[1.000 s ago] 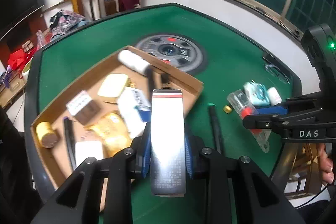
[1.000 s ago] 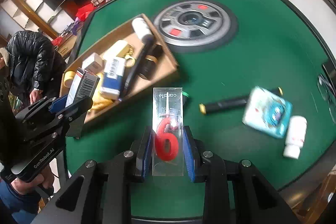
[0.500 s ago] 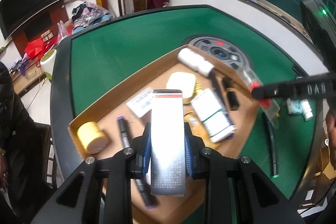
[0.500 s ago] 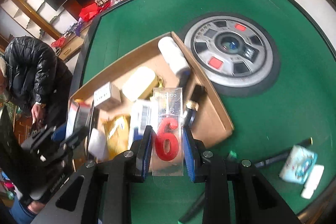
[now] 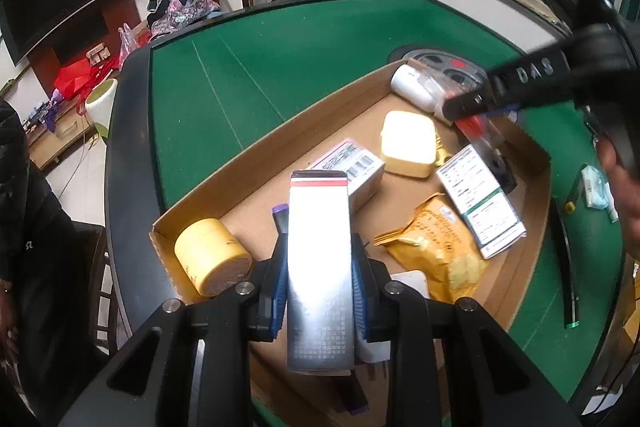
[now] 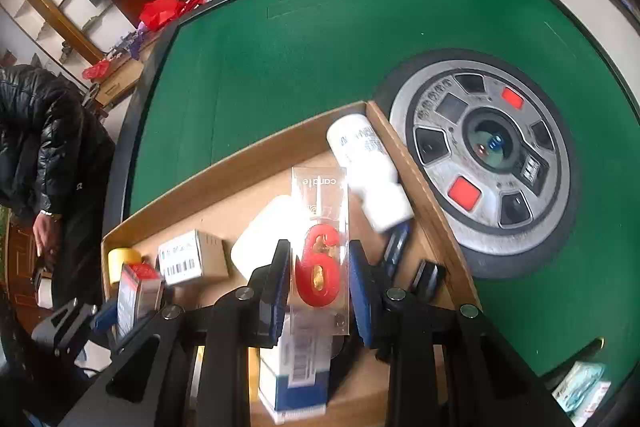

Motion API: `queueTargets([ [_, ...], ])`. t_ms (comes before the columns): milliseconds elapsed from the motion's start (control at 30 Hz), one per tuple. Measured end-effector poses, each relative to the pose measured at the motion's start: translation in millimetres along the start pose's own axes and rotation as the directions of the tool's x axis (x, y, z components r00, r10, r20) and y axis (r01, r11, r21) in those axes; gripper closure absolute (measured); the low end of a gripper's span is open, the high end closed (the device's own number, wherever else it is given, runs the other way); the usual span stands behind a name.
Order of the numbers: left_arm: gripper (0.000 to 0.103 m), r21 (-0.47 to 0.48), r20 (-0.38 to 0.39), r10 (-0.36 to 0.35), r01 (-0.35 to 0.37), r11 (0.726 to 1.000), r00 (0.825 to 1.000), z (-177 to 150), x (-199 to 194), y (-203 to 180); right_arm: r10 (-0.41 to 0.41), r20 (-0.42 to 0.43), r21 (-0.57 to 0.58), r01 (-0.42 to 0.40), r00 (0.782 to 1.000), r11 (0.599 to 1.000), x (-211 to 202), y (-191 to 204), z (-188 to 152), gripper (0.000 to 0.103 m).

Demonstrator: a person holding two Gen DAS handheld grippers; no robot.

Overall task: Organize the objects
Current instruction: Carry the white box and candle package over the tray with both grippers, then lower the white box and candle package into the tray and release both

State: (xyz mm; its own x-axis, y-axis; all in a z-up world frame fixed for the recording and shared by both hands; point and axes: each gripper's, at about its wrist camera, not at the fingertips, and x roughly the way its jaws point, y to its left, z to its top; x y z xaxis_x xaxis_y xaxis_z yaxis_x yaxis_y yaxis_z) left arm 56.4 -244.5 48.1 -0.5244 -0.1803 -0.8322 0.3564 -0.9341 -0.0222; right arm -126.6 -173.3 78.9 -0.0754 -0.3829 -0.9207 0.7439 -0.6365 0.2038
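Note:
My left gripper (image 5: pixel 320 291) is shut on a tall silver box with a red stripe (image 5: pixel 320 259), held over the near end of the cardboard tray (image 5: pixel 256 163). My right gripper (image 6: pixel 320 291) is shut on a clear candle packet with a red "6" (image 6: pixel 320 259), held above the same tray (image 6: pixel 224 183). In the left wrist view the right gripper (image 5: pixel 468 107) shows over the tray's far right corner. In the right wrist view the left gripper (image 6: pixel 120 311) and its silver box (image 6: pixel 136 295) show at lower left.
The tray holds a white bottle (image 6: pixel 368 171), a yellow jar (image 5: pixel 208 255), a cream case (image 5: pixel 408 143), barcoded boxes (image 5: pixel 352 167), a snack bag (image 5: pixel 436 247) and a purple-tipped pen (image 5: pixel 280 215). On the green felt lie a round dial (image 6: pixel 488 155), a black pen (image 5: pixel 568 267) and a teal packet (image 6: pixel 580 387). A person in a black jacket (image 6: pixel 44 131) stands at left.
Both grippers have moved from the felt on the right to above the tray, each still gripping its item. The loose items on the felt have slid off toward the right edges.

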Motion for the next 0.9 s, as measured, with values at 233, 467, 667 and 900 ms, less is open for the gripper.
queueTargets([
  [233, 0.077, 0.002, 0.006, 0.007, -0.007, 1.0, 1.0, 2, 5, 0, -0.004, -0.01, -0.007, 0.004, 1.0, 1.0, 15, 6, 9, 0.073],
  [467, 0.077, -0.006, 0.009, 0.017, -0.017, 1.0, 1.0, 5, 12, -4, -0.019, -0.015, -0.017, 0.019, 1.0, 1.0, 24, 7, 12, 0.073],
  [667, 0.077, -0.022, 0.001, 0.03, -0.03, 0.999, 1.0, 4, 17, -4, -0.013, -0.017, -0.021, 0.013, 1.0, 1.0, 24, 7, 13, 0.07],
  [900, 0.058, -0.039, 0.007, 0.025, -0.025, 0.999, 1.0, 3, 11, -5, 0.012, -0.002, -0.007, -0.012, 1.0, 1.0, 12, 3, 9, 0.068],
])
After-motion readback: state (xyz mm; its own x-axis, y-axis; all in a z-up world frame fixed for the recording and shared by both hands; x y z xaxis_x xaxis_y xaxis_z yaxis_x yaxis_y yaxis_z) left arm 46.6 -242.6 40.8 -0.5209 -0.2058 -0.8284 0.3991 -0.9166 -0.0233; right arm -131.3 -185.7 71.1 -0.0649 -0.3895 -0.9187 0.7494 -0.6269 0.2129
